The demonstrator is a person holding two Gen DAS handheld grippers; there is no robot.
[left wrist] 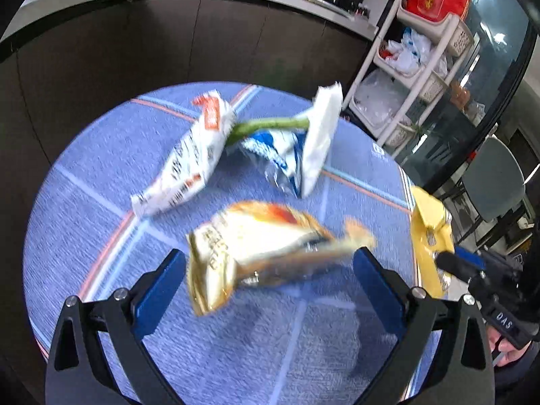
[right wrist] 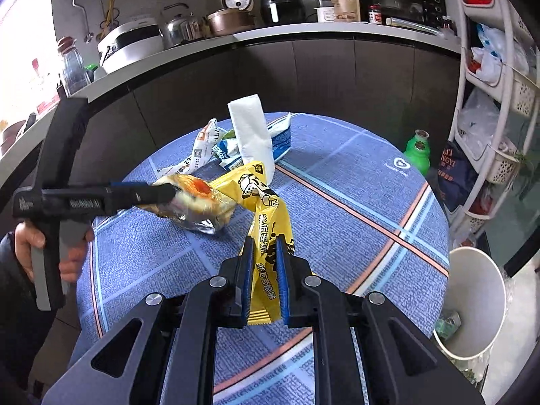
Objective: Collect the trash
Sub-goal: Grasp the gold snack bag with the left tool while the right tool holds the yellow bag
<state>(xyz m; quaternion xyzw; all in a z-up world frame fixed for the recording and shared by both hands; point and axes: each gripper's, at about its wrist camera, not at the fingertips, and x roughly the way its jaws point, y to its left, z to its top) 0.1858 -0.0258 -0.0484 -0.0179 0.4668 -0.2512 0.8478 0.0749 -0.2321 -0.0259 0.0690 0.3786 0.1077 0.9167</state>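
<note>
On the round blue desk (right wrist: 354, 202), far edge to near, largest first:

- Bin (right wrist: 472, 300), white, beside the desk's right edge, open mouth up.
- Left gripper (left wrist: 270, 263): jaws wide apart, nothing clamped; gold bag between them, blurred.
- Right gripper (right wrist: 265, 260): jaws nearly closed, clamped on the yellow wrapper.
- Gold bag (left wrist: 249, 246), crumpled, mid-desk.
- White packet (left wrist: 189, 158), red label, toward the far edge.
- Yellow wrapper (right wrist: 266, 202), pinched at its near end.
- Napkin (right wrist: 251, 128), upright over the far pile.
- Blue-white wrapper (left wrist: 276, 155), under the napkin.
- Green stem (left wrist: 266, 124), across the pile.

Step, by judgement: first pickups. Next: carry the yellow wrapper over the bin; close the left jaws on the gold bag.
</note>
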